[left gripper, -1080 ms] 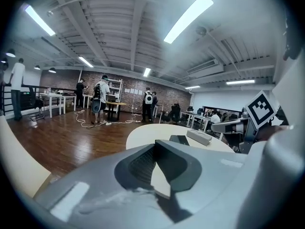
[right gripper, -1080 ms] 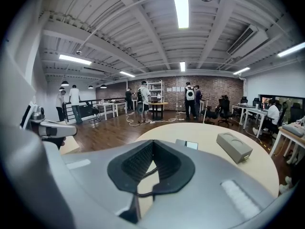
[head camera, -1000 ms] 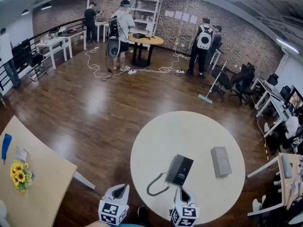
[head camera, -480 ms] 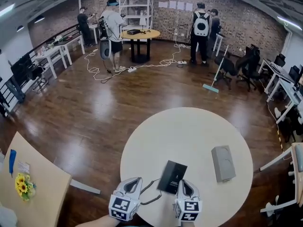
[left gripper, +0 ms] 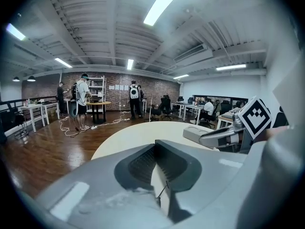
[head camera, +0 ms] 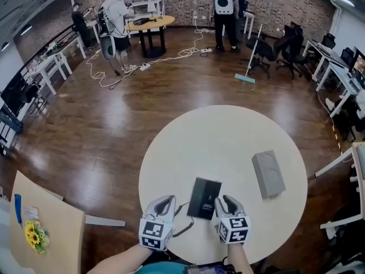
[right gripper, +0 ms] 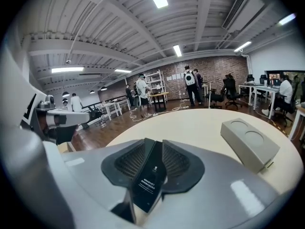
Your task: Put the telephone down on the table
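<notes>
The black telephone lies flat near the front of the round surface, its cord curling off towards the rim. The right gripper has just been spreading its jaws, with the telephone's edge between them. The left gripper, jaws pressed together, has come in from beyond the rim to just beside the cord. The grey box hasn't moved.
</notes>
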`<state>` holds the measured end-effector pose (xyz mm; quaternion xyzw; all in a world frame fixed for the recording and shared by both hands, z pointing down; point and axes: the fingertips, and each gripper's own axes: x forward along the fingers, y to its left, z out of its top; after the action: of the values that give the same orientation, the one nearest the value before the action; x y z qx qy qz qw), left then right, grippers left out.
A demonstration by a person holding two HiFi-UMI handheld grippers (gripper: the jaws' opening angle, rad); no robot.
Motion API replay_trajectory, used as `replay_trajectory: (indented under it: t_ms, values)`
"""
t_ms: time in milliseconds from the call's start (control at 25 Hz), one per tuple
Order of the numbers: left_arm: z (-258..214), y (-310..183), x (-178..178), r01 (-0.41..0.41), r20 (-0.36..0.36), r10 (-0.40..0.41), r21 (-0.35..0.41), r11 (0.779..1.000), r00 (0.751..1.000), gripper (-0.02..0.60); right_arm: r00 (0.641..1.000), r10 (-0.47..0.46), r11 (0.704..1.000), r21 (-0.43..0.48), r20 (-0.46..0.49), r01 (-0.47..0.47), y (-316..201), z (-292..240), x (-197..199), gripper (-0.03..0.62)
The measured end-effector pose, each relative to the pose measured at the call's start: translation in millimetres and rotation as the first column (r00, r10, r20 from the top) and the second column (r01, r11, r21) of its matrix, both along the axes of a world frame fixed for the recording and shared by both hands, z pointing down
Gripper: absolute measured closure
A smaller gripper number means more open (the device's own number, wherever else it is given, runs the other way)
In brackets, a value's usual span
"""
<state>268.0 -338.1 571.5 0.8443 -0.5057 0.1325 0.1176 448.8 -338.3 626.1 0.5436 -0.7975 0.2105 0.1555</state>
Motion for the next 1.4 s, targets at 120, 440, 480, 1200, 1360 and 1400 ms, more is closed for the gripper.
replay_trajectory:
  t_ms: [120, 440, 480, 1200, 1360, 1400]
  values:
    - [17, -5, 11, -0.030, 0.023, 0.031, -0.035, 0.999, 0.999, 0.566, 0.999, -0.031, 0.997, -0.071, 0.027, 0.033, -4, 20, 5, 0.459]
    - [83, -16, 24, -0.066, 0.120, 0.084, -0.148, 0.987, 0.989, 0.566, 0.977, -0.084, 0.963, -0.236, 0.195, 0.130, -5, 92, 6, 0.407]
    - [88, -17, 24, -0.068, 0.129, 0.088, -0.155, 0.986, 0.988, 0.566, 0.973, -0.094, 0.958, -0.248, 0.210, 0.146, -5, 99, 4, 0.404]
    - [114, -14, 19, -0.030, 0.163, 0.067, -0.223, 0.974, 0.984, 0.566, 0.811, -0.159, 0.833, -0.364, 0.563, 0.417, -16, 136, -20, 0.365]
    - [115, -13, 19, -0.026, 0.169, 0.065, -0.222, 0.975, 0.983, 0.566, 0.770, -0.137, 0.793, -0.398, 0.623, 0.462, -16, 137, -27, 0.378]
    - [114, -12, 19, -0.026, 0.169, 0.064, -0.221, 0.975, 0.983, 0.566, 0.764, -0.131, 0.787, -0.402, 0.632, 0.467, -16, 137, -28, 0.381]
